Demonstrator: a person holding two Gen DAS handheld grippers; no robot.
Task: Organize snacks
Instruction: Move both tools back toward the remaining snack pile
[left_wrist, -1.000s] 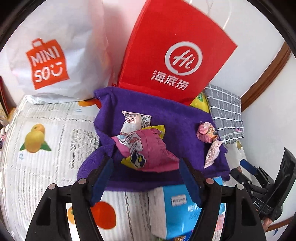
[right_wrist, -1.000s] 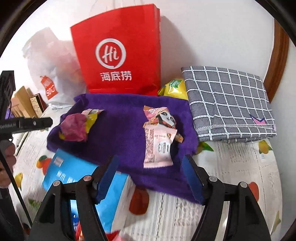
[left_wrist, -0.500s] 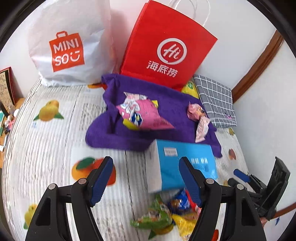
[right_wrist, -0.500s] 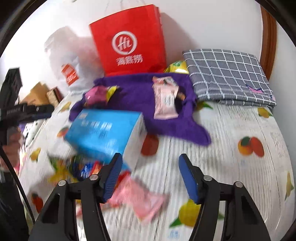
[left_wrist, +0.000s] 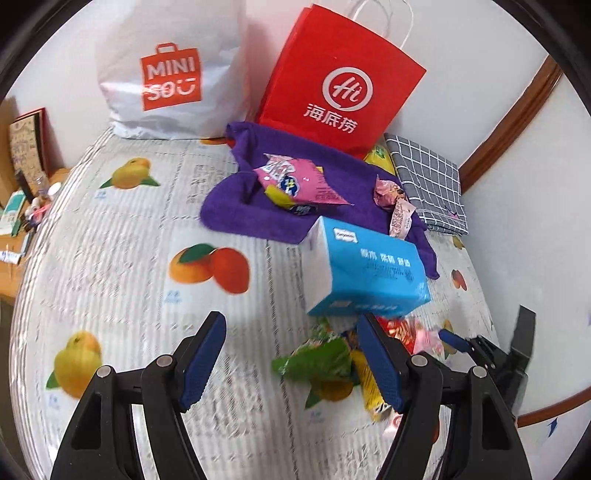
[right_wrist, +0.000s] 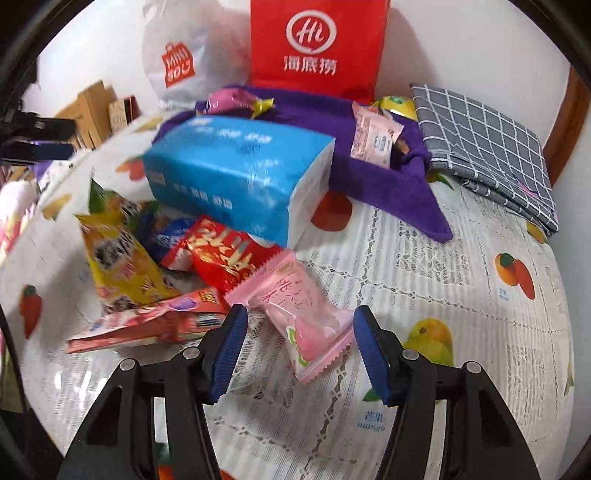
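Note:
A purple cloth (left_wrist: 332, 173) (right_wrist: 388, 177) lies at the back of the table with several snack packets on it, among them a pink packet (left_wrist: 299, 181) and a pale pink one (right_wrist: 373, 133). A pile of loose snacks lies in front of a blue tissue box (left_wrist: 365, 269) (right_wrist: 236, 173): a green packet (left_wrist: 317, 360), a red one (right_wrist: 229, 258), a yellow one (right_wrist: 118, 262). My right gripper (right_wrist: 298, 349) is open, its fingers on either side of a pink peach packet (right_wrist: 303, 314). My left gripper (left_wrist: 291, 360) is open and empty above the tablecloth, just left of the pile.
A red paper bag (left_wrist: 340, 88) and a white Miniso bag (left_wrist: 170, 74) stand against the wall behind the cloth. A folded grey checked cloth (left_wrist: 428, 184) (right_wrist: 487, 147) lies at the back right. The fruit-print tablecloth (left_wrist: 110, 258) covers the table. Clutter sits off its left edge.
Both grippers have pulled back from the purple cloth towards the table's front. The snack pile has come into view, and the right gripper now straddles the pink peach packet.

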